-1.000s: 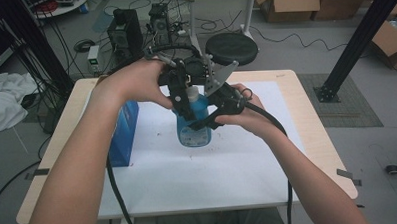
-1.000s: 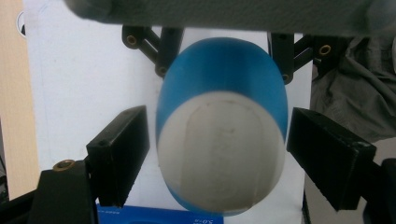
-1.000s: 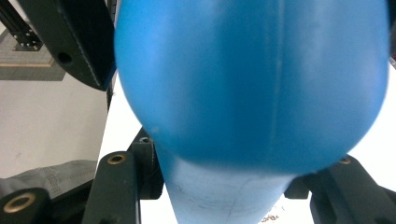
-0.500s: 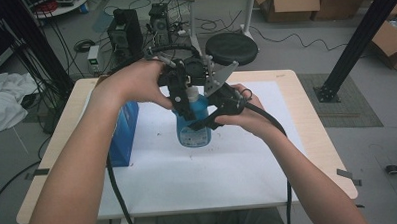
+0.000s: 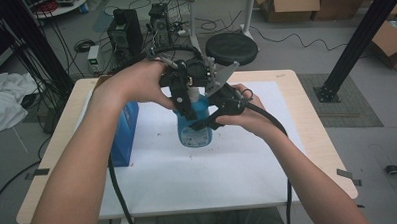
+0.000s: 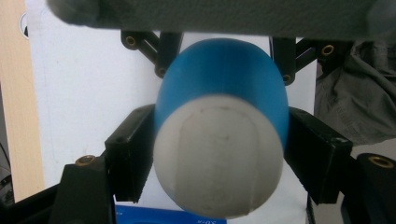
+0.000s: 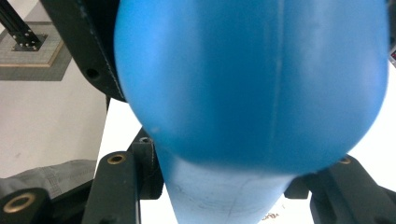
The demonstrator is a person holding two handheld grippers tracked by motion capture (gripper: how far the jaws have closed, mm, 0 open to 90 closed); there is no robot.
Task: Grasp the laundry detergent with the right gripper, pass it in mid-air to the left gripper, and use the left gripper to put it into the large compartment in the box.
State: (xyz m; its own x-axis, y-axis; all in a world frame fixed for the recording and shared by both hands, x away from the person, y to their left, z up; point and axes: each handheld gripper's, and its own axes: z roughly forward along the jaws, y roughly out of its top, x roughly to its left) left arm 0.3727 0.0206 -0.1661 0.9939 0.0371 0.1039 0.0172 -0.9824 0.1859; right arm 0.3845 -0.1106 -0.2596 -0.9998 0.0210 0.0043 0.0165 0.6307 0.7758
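A blue bottle (image 5: pixel 194 132) with a white cap (image 6: pixel 218 156) stands upright on the white mat (image 5: pixel 189 182). My right gripper (image 5: pixel 207 122) comes in from the right and is shut on the bottle's body (image 7: pixel 252 84), which bulges between its jaws (image 7: pixel 231 186). My left gripper (image 5: pixel 186 105) reaches down from above. Its jaws have just been closing, and its pads (image 6: pixel 130 154) now lie against both sides of the cap, with the left gripper (image 6: pixel 219 140) centred on it. The bottle's label faces the person in the high view.
A blue box (image 5: pixel 123 132) stands upright on the mat just left of the bottle. The wooden table (image 5: pixel 322 137) has bare mat toward the person. Behind the table are a black stool (image 5: pixel 232 48) and cables; a black post (image 5: pixel 359 41) rises at the right.
Both hands and the bottle have kept their place. The left gripper's jaws have drawn in around the top of the bottle.
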